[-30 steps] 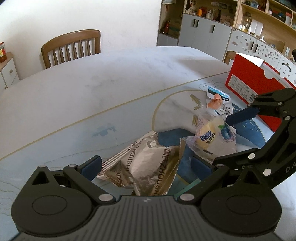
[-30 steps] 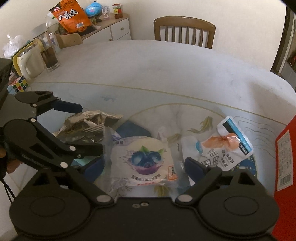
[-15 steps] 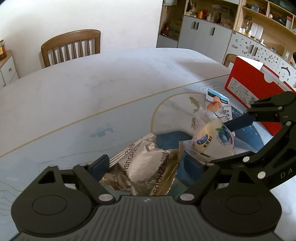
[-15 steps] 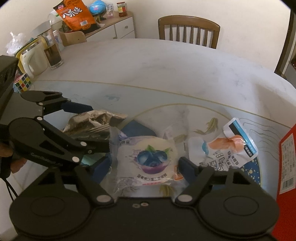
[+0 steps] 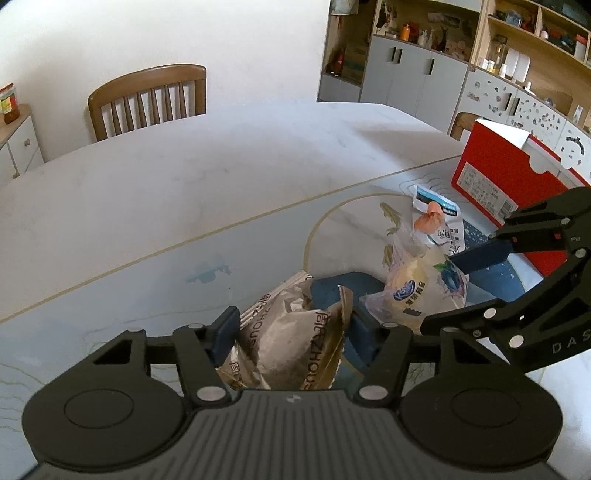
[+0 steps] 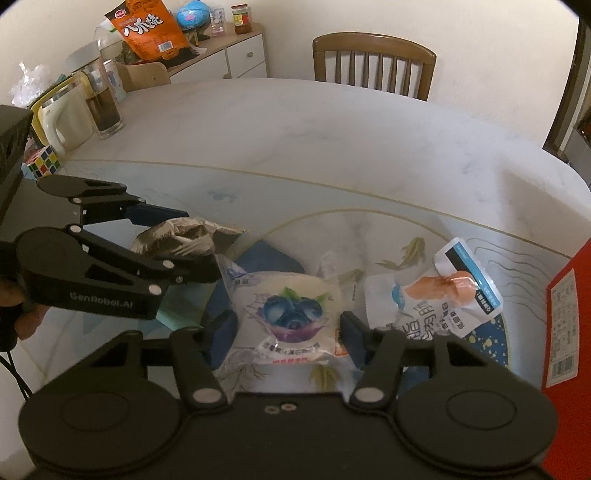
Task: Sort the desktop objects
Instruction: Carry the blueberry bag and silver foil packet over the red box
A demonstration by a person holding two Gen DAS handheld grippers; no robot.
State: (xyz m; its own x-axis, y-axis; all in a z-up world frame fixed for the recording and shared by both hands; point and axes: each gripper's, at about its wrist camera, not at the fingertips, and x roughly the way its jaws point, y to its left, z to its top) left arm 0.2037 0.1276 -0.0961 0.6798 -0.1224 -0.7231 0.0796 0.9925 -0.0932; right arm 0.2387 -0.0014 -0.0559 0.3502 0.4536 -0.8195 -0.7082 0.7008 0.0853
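The left gripper (image 5: 295,328) is closing its jaws around the crumpled silver wrapper (image 5: 291,339); the left pad sits against the foil's edge and the right pad stands beside its other flank, though whether both press yet I cannot tell. The right gripper (image 6: 286,325) is closing too, with the blueberry bun packet (image 6: 288,314) between its blue pads; the pads flank the packet's clear edges and seem just to touch the plastic. Both tools tilt steeply down toward the table (image 5: 184,184), side by side, the left one's fingers reaching in from the left of the right camera's picture, the right one's from the right of the left camera's.

Both packets lie on a patterned mat with a dark blue patch (image 6: 266,258) at the table's near side. Just beyond the bun lies a white pouch with an orange and blue print (image 6: 454,288), and past that a red box (image 5: 509,184).

Only the right camera shows a fingertip of the hand (image 6: 27,317) on the left tool's handle, a glass of dark drink (image 6: 103,110), a puzzle cube (image 6: 42,164) and an orange snack bag (image 6: 147,29) on a sideboard. Only the left camera shows the grey cupboards and open shelves (image 5: 480,55) behind the box. Each shows a wooden chair (image 5: 147,99) at the far edge.
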